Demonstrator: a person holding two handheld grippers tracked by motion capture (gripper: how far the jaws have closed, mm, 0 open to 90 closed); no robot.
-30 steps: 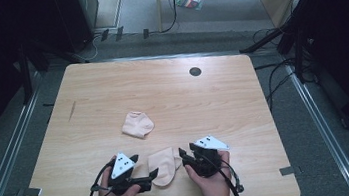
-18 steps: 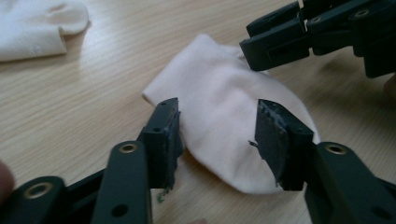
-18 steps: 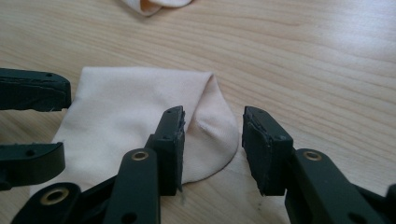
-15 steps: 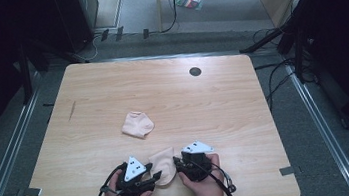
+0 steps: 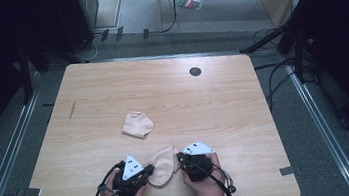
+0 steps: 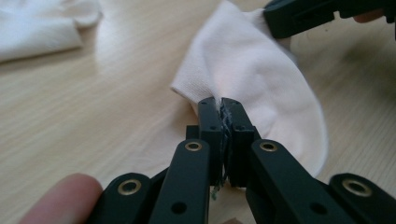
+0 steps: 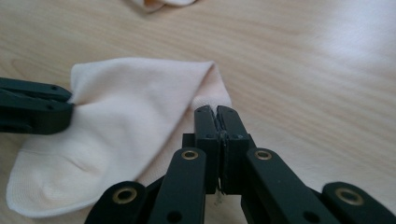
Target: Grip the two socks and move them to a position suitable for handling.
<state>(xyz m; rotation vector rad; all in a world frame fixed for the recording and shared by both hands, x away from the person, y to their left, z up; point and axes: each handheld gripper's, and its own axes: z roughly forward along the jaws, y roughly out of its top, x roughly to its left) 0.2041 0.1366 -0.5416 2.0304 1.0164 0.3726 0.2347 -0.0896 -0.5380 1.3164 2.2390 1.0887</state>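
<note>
One spare sock (image 5: 137, 124) beyond, apart.

Left claw (image 5: 147, 171), right claw (image 5: 179, 162): both clamped.

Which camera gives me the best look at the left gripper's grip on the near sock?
The left gripper view: the left gripper is shut on the near sock's edge. The right gripper view shows it from the side; the high view shows it small.

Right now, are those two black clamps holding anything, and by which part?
Yes. Both pinch the near sock: the left gripper its edge on one side, the right gripper its edge near a corner.
</note>
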